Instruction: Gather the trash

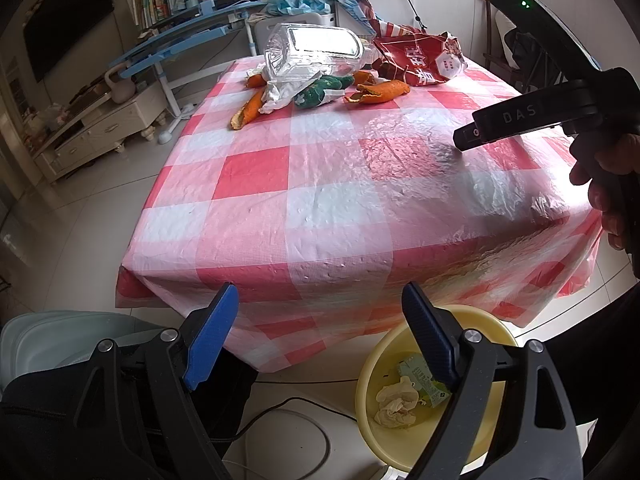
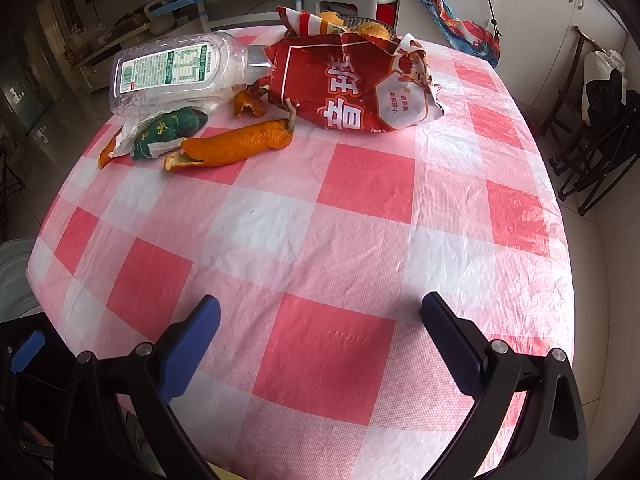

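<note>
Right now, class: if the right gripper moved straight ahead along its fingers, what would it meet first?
Bare checkered tablecloth first; beyond it, probably the orange peel or red snack bag, though depth is uncertain.

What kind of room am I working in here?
Most likely a home living or dining room: a table in a checked tablecloth, a TV cabinet, and a child's study desk with a bookshelf.

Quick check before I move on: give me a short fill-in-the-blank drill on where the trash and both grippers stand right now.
1. The yellow plastic basin on the floor already holds a crumpled ____ and a green wrapper.
2. The clear plastic bottle lies on its ____ on the checked tablecloth.
3. The long orange peel lies in front of the torn ____ snack bag.
4. The left gripper and right gripper are both ____.

Missing words: tissue; side; red; open
</note>
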Demonstrator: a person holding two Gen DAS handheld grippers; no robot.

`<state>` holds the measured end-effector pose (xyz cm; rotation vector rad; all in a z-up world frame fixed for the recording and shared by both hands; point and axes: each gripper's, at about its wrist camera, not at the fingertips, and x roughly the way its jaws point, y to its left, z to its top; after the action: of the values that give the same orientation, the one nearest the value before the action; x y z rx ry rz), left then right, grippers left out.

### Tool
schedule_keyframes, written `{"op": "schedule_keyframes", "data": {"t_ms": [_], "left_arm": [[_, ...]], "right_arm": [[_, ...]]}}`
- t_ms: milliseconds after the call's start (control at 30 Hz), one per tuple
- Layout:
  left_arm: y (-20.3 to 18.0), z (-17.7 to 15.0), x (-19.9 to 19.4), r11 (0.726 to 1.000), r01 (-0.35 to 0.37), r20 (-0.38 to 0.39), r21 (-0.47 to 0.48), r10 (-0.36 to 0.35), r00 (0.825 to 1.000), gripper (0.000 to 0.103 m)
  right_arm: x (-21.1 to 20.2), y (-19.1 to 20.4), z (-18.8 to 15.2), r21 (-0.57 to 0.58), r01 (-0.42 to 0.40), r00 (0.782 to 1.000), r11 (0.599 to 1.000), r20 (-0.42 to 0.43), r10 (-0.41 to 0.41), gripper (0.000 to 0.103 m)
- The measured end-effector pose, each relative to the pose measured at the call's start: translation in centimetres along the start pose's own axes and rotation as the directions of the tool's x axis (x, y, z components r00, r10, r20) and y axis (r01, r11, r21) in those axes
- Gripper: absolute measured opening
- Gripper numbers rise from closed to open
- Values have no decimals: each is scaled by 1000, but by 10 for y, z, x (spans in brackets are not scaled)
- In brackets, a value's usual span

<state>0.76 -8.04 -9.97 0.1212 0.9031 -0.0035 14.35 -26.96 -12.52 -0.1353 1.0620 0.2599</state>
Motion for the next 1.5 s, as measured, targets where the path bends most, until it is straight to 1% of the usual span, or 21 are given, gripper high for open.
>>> {"op": "schedule_keyframes", "data": {"t_ms": [400,1500], "left_arm": [[0,0,0,1000,1,-1,0,-1,1000,81],[-6,-2,0,1000,2,-6,4,-2,1000,81]], "right_arm": [[0,4,-1,-9,14,1000,1000,0,-14,97],[0,5,-1,-9,15,1000,1000,1,-15,97]]}}
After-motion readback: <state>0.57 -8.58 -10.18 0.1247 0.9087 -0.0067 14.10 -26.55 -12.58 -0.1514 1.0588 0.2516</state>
